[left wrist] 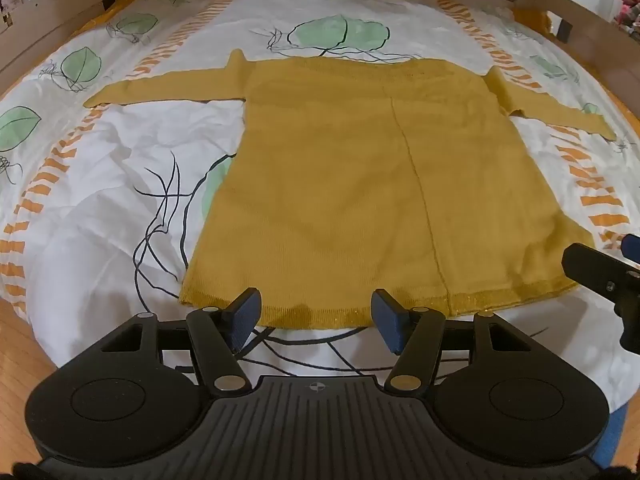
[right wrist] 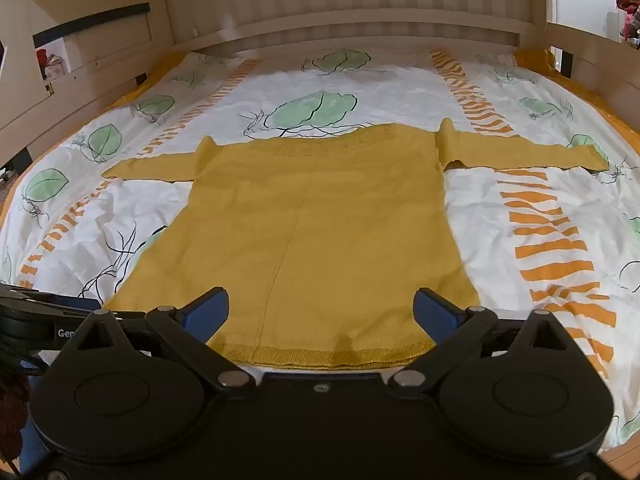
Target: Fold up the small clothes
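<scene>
A mustard-yellow knit sweater (left wrist: 360, 184) lies flat on the bed, hem toward me, both sleeves spread out to the sides. It also shows in the right wrist view (right wrist: 320, 220). My left gripper (left wrist: 316, 320) is open and empty, hovering just above the hem's left half. My right gripper (right wrist: 322, 312) is open and empty above the hem's middle and right part. The right gripper's body also shows at the right edge of the left wrist view (left wrist: 600, 276).
The bed cover (left wrist: 100, 184) is white with green leaves and orange stripes, somewhat wrinkled. A wooden headboard (right wrist: 340, 4) stands at the far end and wooden rails (right wrist: 80, 92) run along the sides. Wooden floor (left wrist: 16, 344) shows at the near left.
</scene>
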`<state>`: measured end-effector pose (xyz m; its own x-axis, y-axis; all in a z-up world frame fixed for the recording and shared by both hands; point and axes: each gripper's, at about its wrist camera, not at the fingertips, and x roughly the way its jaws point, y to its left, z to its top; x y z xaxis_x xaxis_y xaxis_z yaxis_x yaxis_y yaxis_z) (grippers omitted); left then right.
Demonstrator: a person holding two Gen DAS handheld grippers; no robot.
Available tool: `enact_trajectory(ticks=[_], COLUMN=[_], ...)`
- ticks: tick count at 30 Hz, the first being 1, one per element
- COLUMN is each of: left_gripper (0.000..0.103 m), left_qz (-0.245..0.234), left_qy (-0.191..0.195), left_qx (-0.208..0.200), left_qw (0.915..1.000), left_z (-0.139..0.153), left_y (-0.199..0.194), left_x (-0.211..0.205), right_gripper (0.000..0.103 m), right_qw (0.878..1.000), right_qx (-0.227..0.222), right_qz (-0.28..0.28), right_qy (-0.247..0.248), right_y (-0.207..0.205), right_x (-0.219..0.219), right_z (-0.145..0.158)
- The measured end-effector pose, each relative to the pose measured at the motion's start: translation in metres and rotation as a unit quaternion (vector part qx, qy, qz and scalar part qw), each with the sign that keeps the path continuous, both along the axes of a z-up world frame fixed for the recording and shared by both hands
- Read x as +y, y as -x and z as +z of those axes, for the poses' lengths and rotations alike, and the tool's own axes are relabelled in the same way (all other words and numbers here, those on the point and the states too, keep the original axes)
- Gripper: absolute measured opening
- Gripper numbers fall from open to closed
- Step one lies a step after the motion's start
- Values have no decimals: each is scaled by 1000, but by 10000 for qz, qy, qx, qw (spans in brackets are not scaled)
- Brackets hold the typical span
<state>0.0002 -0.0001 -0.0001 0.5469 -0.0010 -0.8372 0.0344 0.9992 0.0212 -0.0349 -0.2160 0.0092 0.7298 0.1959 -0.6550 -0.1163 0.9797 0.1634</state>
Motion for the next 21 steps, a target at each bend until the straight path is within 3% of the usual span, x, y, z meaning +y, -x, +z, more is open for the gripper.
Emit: enact_trajectory(ticks=[21], left_gripper=[59], left_qz=[5], left_qy=[78], left_qx=[37], left_qw=[10000], left_z=[-3], left_y=[1], left_x=[-2], right_gripper=[99], right_qw=[9999], right_qx=[92], right_qz=[24], right_qy=[72], right_y=[-2], right_x=[1], right_z=[-3])
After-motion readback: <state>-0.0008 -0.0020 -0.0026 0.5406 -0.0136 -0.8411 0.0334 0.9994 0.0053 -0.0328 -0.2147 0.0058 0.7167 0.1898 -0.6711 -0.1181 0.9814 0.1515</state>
